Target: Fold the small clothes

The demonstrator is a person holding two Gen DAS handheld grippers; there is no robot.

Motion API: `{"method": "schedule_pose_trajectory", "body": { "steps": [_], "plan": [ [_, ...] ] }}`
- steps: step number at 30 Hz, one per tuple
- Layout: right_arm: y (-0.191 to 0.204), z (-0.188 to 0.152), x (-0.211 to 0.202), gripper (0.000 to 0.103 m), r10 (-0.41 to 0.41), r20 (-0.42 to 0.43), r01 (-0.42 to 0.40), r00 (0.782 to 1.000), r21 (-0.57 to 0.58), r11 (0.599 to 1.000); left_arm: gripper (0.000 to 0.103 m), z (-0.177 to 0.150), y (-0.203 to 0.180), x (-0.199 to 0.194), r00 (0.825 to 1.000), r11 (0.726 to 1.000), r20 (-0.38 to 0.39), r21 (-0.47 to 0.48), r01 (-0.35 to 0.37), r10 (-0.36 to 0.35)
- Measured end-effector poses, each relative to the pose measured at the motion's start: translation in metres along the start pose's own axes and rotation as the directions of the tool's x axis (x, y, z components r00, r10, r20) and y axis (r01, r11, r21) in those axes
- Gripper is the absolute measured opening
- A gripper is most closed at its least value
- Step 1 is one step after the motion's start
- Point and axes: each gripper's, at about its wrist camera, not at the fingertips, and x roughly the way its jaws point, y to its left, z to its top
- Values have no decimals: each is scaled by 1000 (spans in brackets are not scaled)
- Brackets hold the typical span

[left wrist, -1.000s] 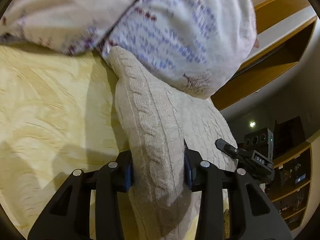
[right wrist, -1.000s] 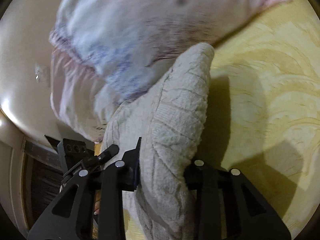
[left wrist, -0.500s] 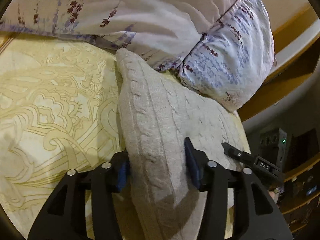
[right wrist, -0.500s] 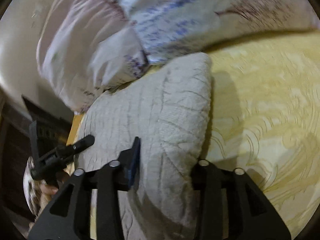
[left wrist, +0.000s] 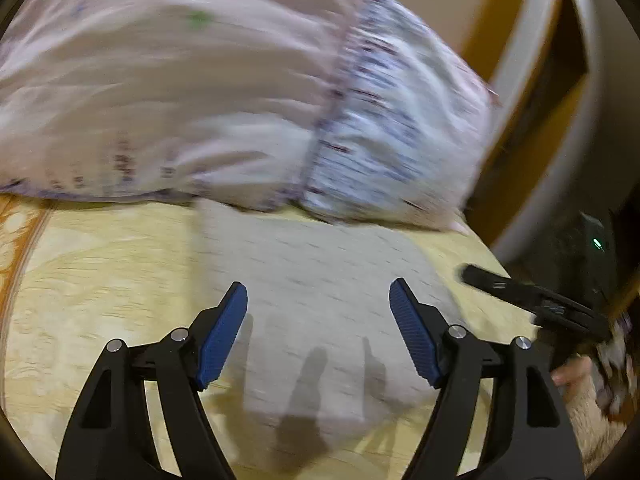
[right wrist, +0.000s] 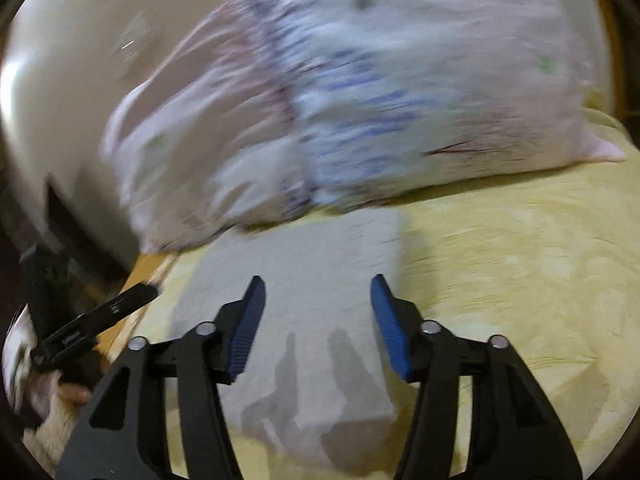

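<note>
My left gripper (left wrist: 318,300) was opening and my right gripper (right wrist: 318,296) stood apart, both empty above the beige knit (left wrist: 320,280) at lower centre.

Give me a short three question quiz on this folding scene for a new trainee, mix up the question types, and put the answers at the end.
1. True or false: the left gripper has its pads pressed on the beige knit garment.
2. What lies just beyond the garment on the yellow bedspread? A) a flowered pillow B) a laundry basket C) a stack of books
3. Fill in: in the right wrist view, the right gripper has nothing ____ its pads.

Key
1. False; its jaws are opening and the garment lies flat below them.
2. A, the flowered pillow.
3. Between; the garment lies on the bed beneath.
</note>
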Motion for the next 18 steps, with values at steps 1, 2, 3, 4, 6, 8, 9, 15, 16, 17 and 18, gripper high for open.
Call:
{"method": "schedule_pose_trajectory", "body": {
  "steps": [1,2,3,4,6,8,9,15,16,17,18],
  "plan": [
    [4,-2,8,40,5,-27,-5,1000,-12,1000,75,-3,-7,6,999,1000,-27,7,26,-26],
    [5,-4,11,38,3,-45,-4,999,-19,1000,75,-5,-11,12,998,999,-49,8,41,-41],
    [6,-7,16,38,-8,-68,6,998,-26,1000,75,-9,-12,14,997,999,-63,10,45,-45],
    [4,-10,25,38,-33,-97,30,995,-30,999,75,-12,-14,23,996,999,-86,15,33,-32],
    [0,-17,32,33,-69,-123,64,990,-39,997,75,-20,-13,31,994,1000,-109,29,5,-2],
    [-6,-20,36,29,-75,-125,71,989,-35,997,74,-23,-14,37,994,999,-112,48,-13,19],
    [-9,-19,37,29,-70,-126,68,989,-25,997,74,-24,-14,38,993,998,-111,58,-24,30],
    [-2,-21,33,29,-81,-105,78,991,-36,996,74,-29,-26,47,990,984,-83,146,-104,117],
    [4,-23,27,34,-95,-85,90,992,-61,994,74,-30,-30,40,990,982,-75,151,-110,122],
    [6,-24,21,42,-102,-70,96,992,-82,992,74,-32,-31,33,989,981,-65,156,-119,130],
    [12,-27,14,47,-111,-54,105,992,-110,988,75,-33,-33,26,988,978,-54,163,-131,141]
  ]
}}
